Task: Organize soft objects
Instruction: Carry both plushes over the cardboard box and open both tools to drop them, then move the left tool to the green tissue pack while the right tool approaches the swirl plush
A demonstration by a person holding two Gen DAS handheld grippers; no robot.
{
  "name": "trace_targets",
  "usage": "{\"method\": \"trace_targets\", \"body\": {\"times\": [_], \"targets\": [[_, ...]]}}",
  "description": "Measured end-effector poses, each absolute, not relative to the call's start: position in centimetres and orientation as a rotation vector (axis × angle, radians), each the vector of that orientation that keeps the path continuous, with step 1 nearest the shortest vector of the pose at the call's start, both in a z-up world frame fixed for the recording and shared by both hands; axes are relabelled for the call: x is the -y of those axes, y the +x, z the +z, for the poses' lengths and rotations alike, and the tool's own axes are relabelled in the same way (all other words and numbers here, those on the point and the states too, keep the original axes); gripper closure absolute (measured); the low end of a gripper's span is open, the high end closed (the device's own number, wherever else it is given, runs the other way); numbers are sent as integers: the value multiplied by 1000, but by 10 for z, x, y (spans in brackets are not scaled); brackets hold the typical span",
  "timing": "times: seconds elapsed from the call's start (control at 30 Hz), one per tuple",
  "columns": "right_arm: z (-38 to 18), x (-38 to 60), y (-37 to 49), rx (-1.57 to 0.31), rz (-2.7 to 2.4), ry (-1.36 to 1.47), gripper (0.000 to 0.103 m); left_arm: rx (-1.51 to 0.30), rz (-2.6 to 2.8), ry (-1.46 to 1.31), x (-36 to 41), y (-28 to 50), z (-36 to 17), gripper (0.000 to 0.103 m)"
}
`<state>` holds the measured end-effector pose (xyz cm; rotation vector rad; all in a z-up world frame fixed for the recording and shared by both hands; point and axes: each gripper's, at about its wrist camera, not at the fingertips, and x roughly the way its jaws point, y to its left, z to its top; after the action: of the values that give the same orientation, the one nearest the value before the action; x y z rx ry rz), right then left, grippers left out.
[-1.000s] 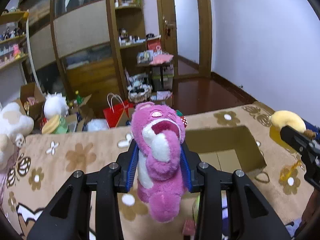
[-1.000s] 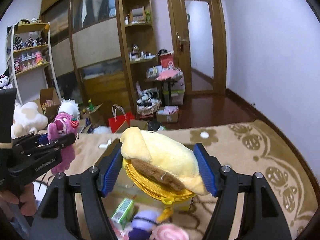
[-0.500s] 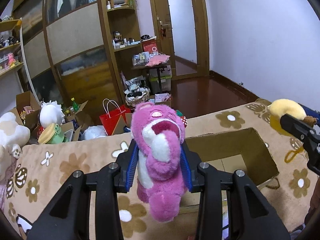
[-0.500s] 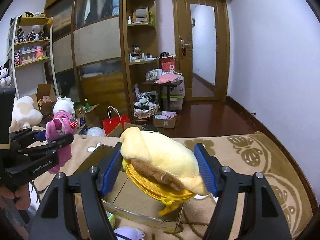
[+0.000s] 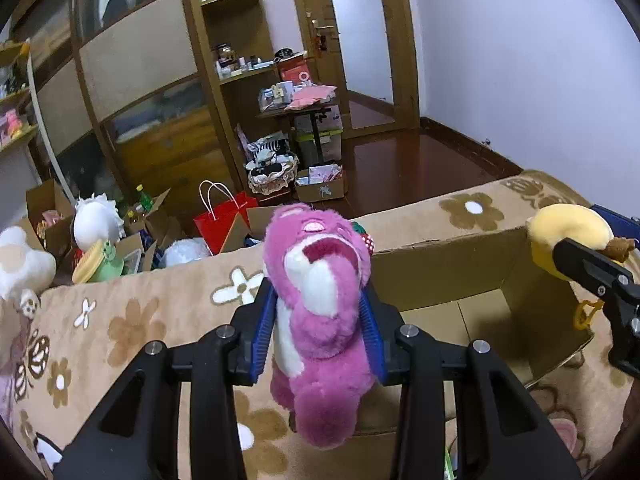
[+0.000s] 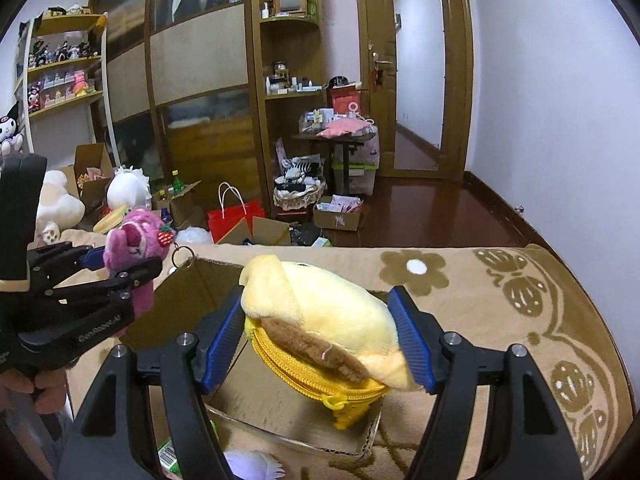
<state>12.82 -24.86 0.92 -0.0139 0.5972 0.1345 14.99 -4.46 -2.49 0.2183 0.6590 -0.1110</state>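
Left wrist view: left gripper (image 5: 318,332) still clamps pink plush bear (image 5: 320,320), cardboard box (image 5: 460,264) now nearer; right gripper (image 6: 316,344) stays closed on yellow plush pouch (image 6: 324,324), now over box

Right gripper (image 6: 318,342) clamps yellow plush pouch (image 6: 320,320) above cardboard box (image 6: 276,412).

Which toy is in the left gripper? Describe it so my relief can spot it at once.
Start at the open cardboard box on the flowered blanket. Just above its left side the left gripper clamps a plush bear. It is shaggy pink with a white muzzle, unlike the smooth yellow zip pouch in the right gripper.
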Motion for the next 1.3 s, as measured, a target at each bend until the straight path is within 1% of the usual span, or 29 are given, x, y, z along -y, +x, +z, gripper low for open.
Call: {"method": "trace_targets", "body": {"times": [0.23, 0.4, 0.43, 0.47, 0.5, 0.63, 0.7, 0.73, 0.77, 0.83, 0.9, 0.93, 1.03, 1.1, 1.17, 1.3], "targets": [[-3, 244, 130, -623, 147, -31, 28, -702, -146, 233, 57, 156, -35, 64], [-9, 242, 131, -643, 158, -32, 27, -739, -155, 230, 59, 159, -42, 62], [-10, 243, 132, -646, 158, -30, 27, -742, -150, 225, 58, 159, -42, 59], [-10, 243, 131, -648, 159, -28, 25, -741, -146, 221, 57, 159, -42, 50], [-10, 243, 132, -650, 162, -25, 24, -736, -141, 213, 55, 158, -41, 46], [-9, 245, 131, -650, 166, -20, 23, -746, -141, 201, 51, 157, -41, 43], [-8, 244, 129, -647, 165, -17, 18, -753, -132, 195, 49, 157, -41, 39], [-7, 245, 128, -645, 163, -13, 13, -755, -129, 193, 48, 156, -41, 38], [-6, 245, 127, -641, 158, -7, 10, -763, -127, 189, 46, 156, -40, 37], [-3, 246, 124, -637, 159, 3, 10, -784, -138, 179, 44, 155, -39, 34], [0, 247, 120, -632, 160, 6, 5, -800, -143, 166, 42, 152, -38, 24], [2, 247, 117, -627, 157, 5, 0, -800, -141, 165, 41, 151, -37, 23], [5, 247, 110, -620, 149, 11, 0, -798, -131, 183, 40, 143, -34, 19], [7, 246, 105, -629, 146, 20, 0, -791, -119, 190, 39, 138, -32, 12], [8, 246, 100, -635, 144, 26, 0, -779, -100, 188, 38, 132, -28, 7], [10, 243, 87, -657, 128, 15, 0, -783, -117, 185, 34, 117, -22, 5]]}}
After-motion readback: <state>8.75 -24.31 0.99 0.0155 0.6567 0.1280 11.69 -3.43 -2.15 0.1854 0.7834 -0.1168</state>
